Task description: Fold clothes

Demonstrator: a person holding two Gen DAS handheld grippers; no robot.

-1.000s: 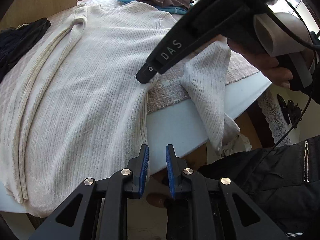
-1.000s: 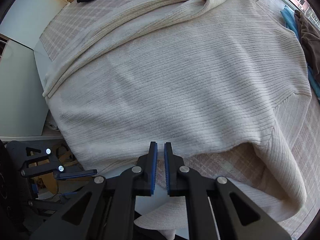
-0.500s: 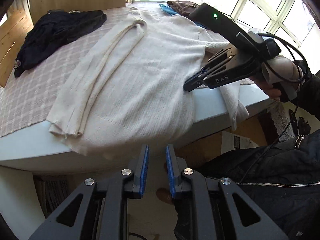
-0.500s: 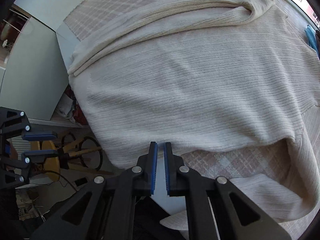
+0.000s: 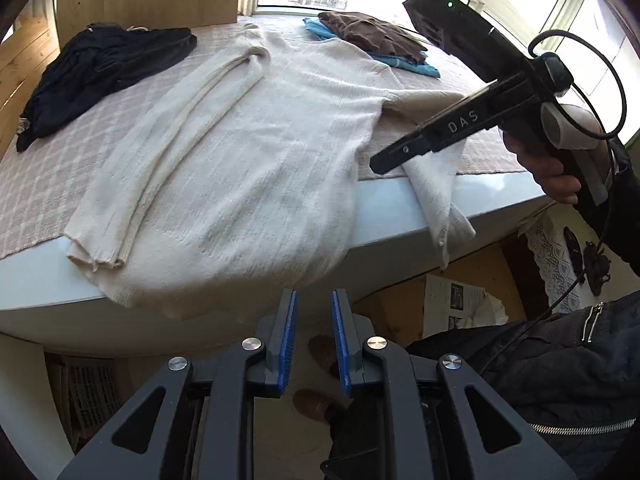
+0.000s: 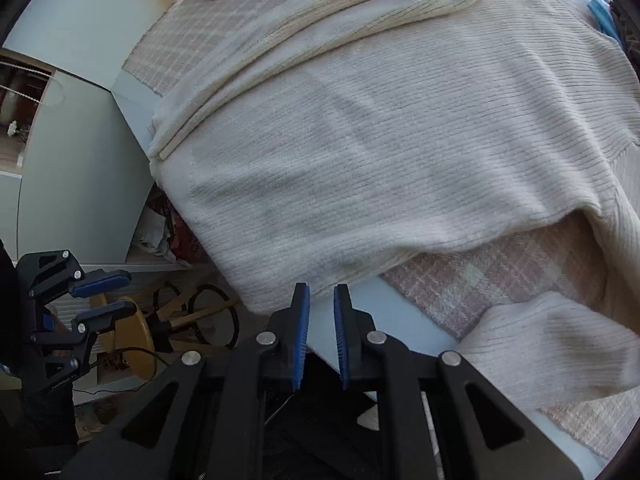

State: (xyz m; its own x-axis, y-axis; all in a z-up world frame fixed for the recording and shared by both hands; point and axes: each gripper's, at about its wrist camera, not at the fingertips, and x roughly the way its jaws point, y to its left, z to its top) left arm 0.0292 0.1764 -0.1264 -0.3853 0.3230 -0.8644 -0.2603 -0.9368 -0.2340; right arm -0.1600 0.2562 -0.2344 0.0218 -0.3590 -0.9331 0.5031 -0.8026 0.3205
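A cream ribbed sweater (image 5: 248,152) lies flat on the table, its hem drooping over the front edge. One sleeve (image 5: 188,104) is folded lengthwise over the body. The other sleeve (image 5: 436,184) hangs off the table's right side. My left gripper (image 5: 314,320) hovers in front of and below the hem, narrowly open, nothing between its blue pads. My right gripper (image 6: 322,320) sits just off the table edge beside the sweater's side seam (image 6: 380,128), also narrowly open and empty. The loose sleeve (image 6: 552,348) lies to its right.
A heap of black clothes (image 5: 100,68) lies at the far left. Folded brown and blue garments (image 5: 372,36) lie by the window. A pink checked cloth (image 5: 48,176) covers the pale table (image 5: 32,276). A wooden stool (image 6: 132,344) stands below; a person's dark jacket (image 5: 540,360) is at right.
My left gripper has drawn back from over the sweater to beyond the front edge. My right gripper has backed toward the table edge, its jaws a little wider. The sweater has not moved.
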